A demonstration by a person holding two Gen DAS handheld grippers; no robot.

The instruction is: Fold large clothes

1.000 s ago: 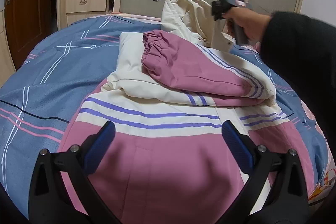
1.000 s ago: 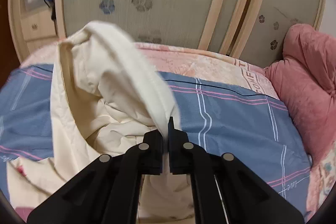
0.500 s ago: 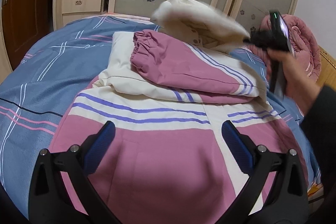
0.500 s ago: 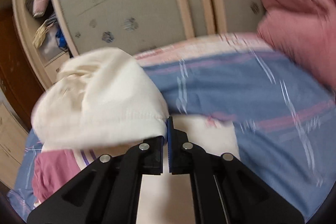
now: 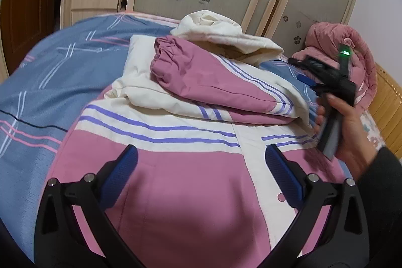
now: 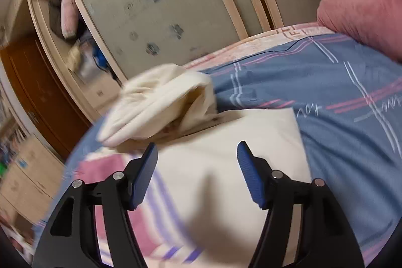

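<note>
Right gripper (image 6: 197, 171) opening, nothing between; left gripper (image 5: 201, 175) spread; only left view shows sleeve (image 5: 201, 74).

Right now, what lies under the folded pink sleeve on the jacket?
The pink sleeve rests on the jacket's cream and purple-striped body. Whatever fabric lies beneath that layer, down to the blue bedsheet, is covered.

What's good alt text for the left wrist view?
A pink and cream jacket lies on a blue bed, one sleeve folded across it, hood at the far end. The left gripper hangs open above it; the right gripper, jaws opening, is empty.
</note>
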